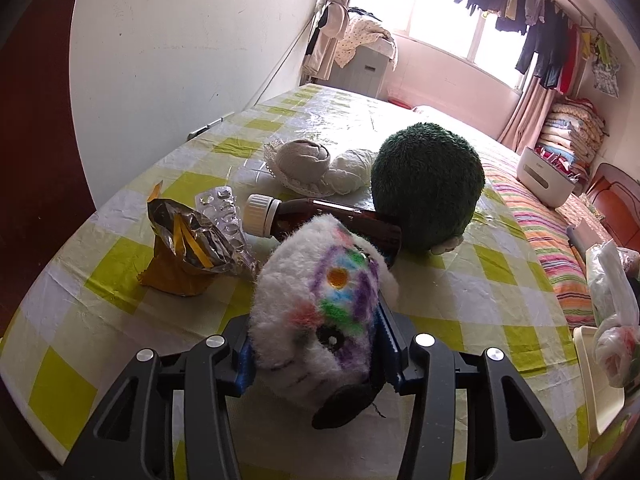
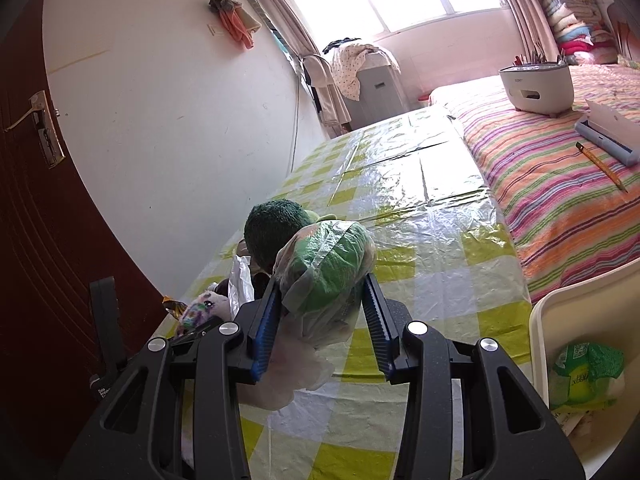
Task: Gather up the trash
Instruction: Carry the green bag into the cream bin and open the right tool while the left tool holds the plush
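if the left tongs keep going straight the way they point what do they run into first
Likely the brown bottle, lying just beyond the white plush toy that sits between the left tongs. The dark green plush is behind it. Depth is hard to judge through the fisheye.

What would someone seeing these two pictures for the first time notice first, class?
The left gripper is closed around a white plush toy with coloured patches, at the near edge of the checked tablecloth. The right gripper grips a crumpled plastic bag with green inside. Behind the toy lie a brown bottle and a round dark green plush.
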### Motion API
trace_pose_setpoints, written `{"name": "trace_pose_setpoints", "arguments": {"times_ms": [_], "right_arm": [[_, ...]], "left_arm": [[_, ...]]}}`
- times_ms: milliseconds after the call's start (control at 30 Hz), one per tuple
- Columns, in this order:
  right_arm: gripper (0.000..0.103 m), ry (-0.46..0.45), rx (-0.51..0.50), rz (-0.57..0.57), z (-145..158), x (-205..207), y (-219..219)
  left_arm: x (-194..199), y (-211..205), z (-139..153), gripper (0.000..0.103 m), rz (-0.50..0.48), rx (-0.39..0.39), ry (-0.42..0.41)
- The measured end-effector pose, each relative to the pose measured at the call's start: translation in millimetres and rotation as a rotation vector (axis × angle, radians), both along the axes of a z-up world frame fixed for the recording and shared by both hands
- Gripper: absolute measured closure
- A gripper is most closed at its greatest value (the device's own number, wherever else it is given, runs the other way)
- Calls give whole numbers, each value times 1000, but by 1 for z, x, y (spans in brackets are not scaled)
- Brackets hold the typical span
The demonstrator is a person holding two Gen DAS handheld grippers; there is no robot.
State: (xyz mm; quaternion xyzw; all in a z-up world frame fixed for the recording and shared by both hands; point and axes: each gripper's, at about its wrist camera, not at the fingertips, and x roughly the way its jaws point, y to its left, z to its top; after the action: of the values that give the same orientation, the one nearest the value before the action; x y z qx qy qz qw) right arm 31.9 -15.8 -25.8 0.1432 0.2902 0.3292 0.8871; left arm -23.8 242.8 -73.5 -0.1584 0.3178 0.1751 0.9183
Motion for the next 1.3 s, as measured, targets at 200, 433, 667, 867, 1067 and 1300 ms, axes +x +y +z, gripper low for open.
{"name": "trace_pose_setpoints", "arguments": {"times_ms": [200,433,667,867,1067,1300], "right_arm": [[64,5,21,-35,0,-2,-21],[63,-2,28,-64,0,-5,-33],[63,-5,29,-102,-1,-6,-49],[63,-13,41,-143,-2,-9,-67],[63,-21,61,-191,-1,-13,-87],[63,-14,91,-243,-2,-15,-110]], "left_arm": [[-1,-15,8,56,-24,19,-19],[-4,-40,23,56,-77,51,-52],[3,-69,31,56,-152,25,-77],[14,-100,35,56,-227,8,-91],[21,-130,41,56,-300,5,-98],[23,-160,42,56,-373,12,-86]]}}
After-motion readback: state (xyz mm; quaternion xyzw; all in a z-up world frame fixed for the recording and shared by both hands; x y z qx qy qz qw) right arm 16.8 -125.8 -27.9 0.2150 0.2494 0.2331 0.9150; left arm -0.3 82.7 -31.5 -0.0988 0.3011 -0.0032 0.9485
